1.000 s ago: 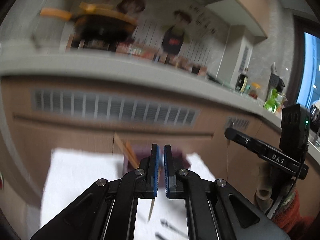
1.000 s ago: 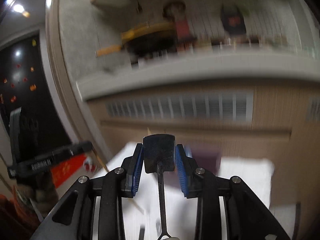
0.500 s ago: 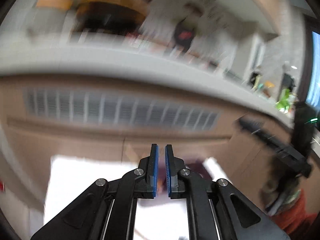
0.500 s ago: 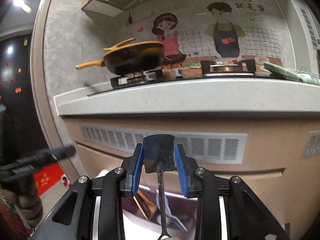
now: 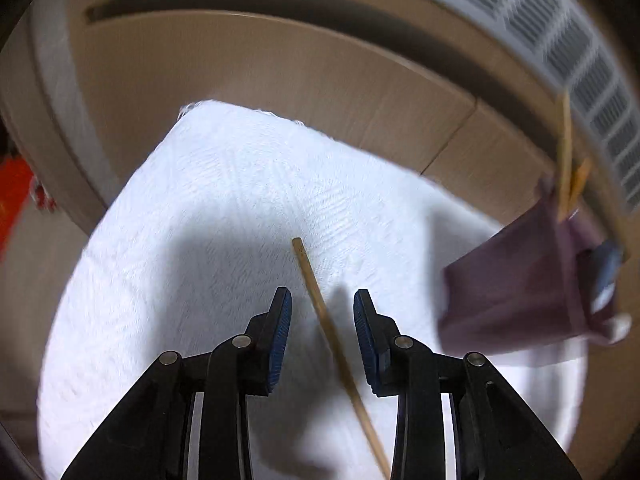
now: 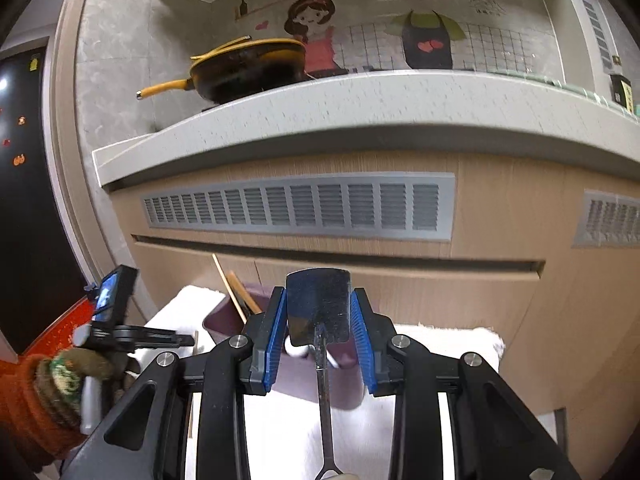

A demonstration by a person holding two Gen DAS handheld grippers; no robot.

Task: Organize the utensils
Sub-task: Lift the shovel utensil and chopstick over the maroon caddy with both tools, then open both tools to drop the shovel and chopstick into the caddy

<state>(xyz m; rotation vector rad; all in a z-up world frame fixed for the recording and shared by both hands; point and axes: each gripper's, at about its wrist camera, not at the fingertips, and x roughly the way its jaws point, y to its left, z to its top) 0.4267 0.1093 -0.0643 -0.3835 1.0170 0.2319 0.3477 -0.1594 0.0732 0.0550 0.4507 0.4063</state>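
Now my left tongs (image 5: 322, 334) have just been spreading, and they hang over a wooden chopstick (image 5: 320, 312) that lies on the white cloth (image 5: 208, 208); the stick runs between the two pads without either one pressing it. To take it well, I judge I should come down until the pads sit on both sides of the stick, centre it between them, and only then close, because it lies at a slant to the tongs and could roll or swing out if one pad meets it first. Gripping nearer its middle than its far tip would keep it from drooping.

My right tongs (image 6: 319, 320) are pinching a dark metal spatula (image 6: 319, 304) by its flat blade, with the handle trailing back toward me. Ahead of them stands the purple holder (image 6: 228, 320) on the cloth, already with chopsticks leaning in it.

That holder is where I expect both pieces to go. In the left view it stands off to the right (image 5: 516, 280), apart from the loose chopstick. My two hands are close together, my gloved left hand (image 6: 76, 368) beside the holder, so they could get in each other's way there. Behind is the cabinet front (image 6: 500, 280), close to the cloth's far edge.
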